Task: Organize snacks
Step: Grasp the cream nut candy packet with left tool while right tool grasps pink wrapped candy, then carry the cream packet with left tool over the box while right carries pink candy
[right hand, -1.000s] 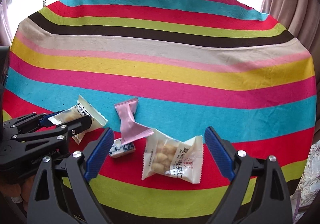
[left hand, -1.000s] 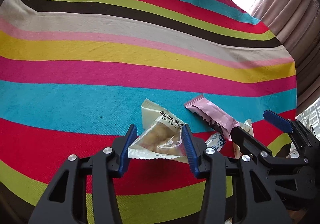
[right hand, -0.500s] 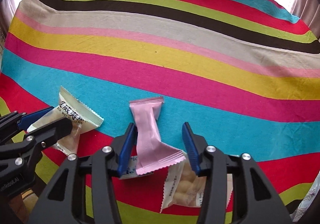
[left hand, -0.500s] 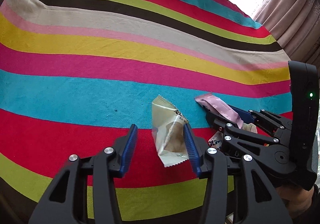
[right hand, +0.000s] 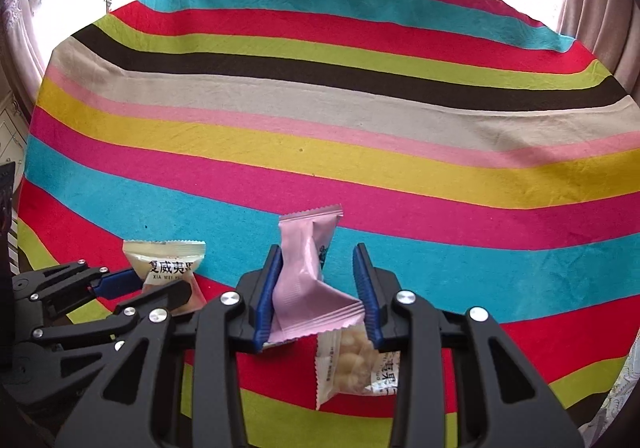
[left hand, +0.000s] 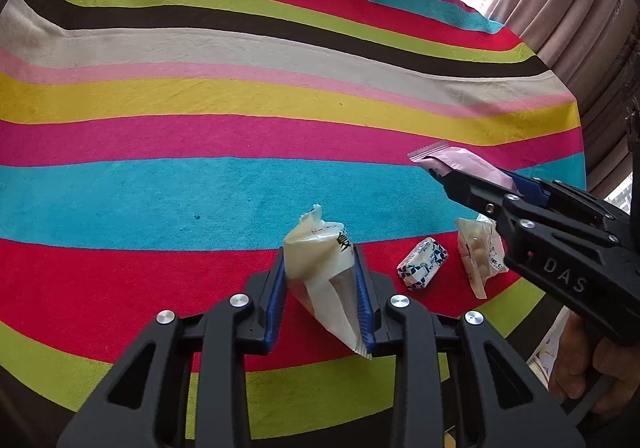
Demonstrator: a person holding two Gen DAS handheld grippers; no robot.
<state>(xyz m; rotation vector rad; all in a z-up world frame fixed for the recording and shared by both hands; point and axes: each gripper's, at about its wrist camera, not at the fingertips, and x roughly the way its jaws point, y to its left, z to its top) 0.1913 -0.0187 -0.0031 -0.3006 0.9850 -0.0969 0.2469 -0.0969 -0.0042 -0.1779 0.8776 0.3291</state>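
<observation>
L hand-held gripper (left hand: 320, 284), jaws just closing, grips cream plastic snack packet (left hand: 318, 248); R hand-held gripper (right hand: 318, 284) grips pink foil snack wrapper (right hand: 306, 268), both above striped counter cloth (left hand: 200, 187).

A home: striped tablecloth (right hand: 360, 151), curtains (left hand: 568, 7) by bright window.

A striped cloth (left hand: 168, 183) in red, teal, lime, brown, beige, pink, yellow and magenta bands covers the table. On a red stripe, just right of the left claw (left hand: 320, 288), lies a small blue-and-white candy (left hand: 422, 264); a clear nut packet (left hand: 478, 252) lies beyond it, under the right claw (right hand: 316, 288).
</observation>
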